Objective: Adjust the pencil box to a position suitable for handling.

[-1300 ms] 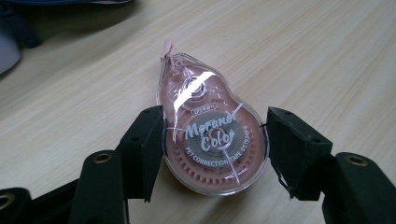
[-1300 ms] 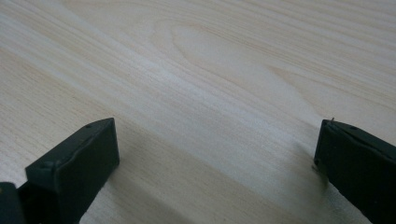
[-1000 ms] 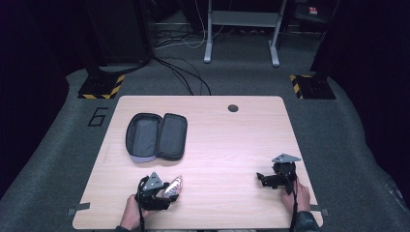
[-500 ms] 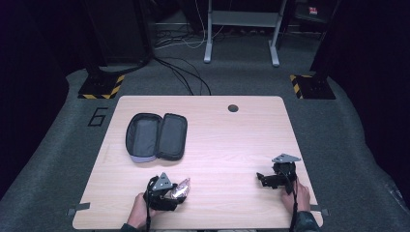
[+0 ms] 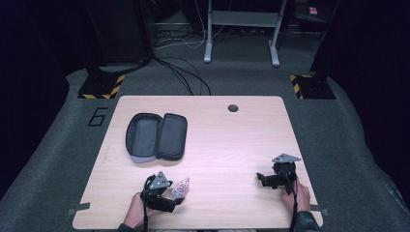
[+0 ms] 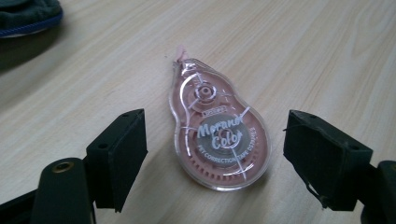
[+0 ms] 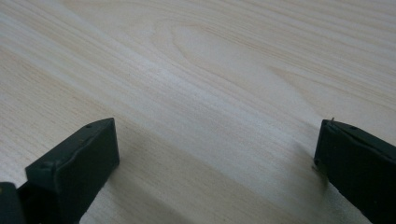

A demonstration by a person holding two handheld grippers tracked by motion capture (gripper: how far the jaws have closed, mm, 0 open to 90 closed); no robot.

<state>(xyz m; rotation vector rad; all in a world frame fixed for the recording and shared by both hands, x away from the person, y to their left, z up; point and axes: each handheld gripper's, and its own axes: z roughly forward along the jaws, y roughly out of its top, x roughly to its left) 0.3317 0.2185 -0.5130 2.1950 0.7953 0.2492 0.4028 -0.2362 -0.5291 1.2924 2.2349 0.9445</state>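
My left gripper [image 6: 212, 154] sits wide open around a pink correction tape [image 6: 218, 130] lying on the wooden surface [image 5: 227, 140]; my right gripper [image 7: 217, 163] gapes empty.

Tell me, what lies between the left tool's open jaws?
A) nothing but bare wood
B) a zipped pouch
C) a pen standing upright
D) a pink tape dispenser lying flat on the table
D: in the left gripper view the pink tape dispenser lies flat on the table between the left tool's spread jaws, which do not touch it.
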